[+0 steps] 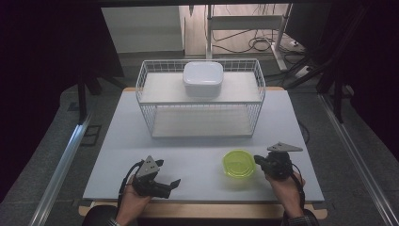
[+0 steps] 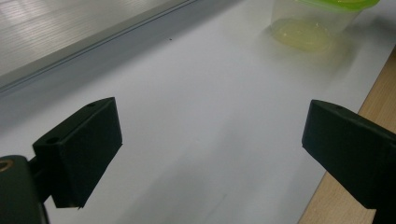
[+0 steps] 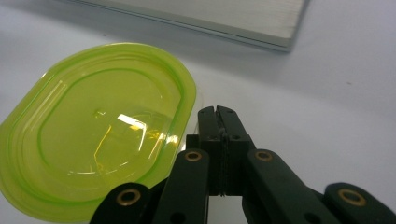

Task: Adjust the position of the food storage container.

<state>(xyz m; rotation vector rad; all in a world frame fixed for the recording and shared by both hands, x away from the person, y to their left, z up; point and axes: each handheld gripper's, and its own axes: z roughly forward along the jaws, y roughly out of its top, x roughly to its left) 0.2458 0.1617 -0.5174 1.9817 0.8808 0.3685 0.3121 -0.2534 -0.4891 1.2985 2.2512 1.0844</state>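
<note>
- Translucent lime-green plastic forms the lid of the small container, an oval with rounded ends and raised concentric ridges; its clear tub below looks thin and light. It stands on the table near the front edge, just left of the right hand-held gripper.
- Black, hard and blocky, the right hand-held gripper has its jaws pressed together with nothing between them, the tips just beside the lid's rim; whether they touch it cannot be told.
- Likely risk: a closed tip nudging such a light tub would slide or tip it on the smooth matte table rather than grip it, and a push toward the near edge could send it off.
- Glossy lid ridges offer little purchase, so a pinch on the rim alone might slip or pop the lid.
- The left hand-held gripper rests low on the table with jaws spread wide and empty, well apart from the container.
- White wire rack at the back carries a white lidded box on its upper shelf; a lift toward it could snag the wire rim.
</note>
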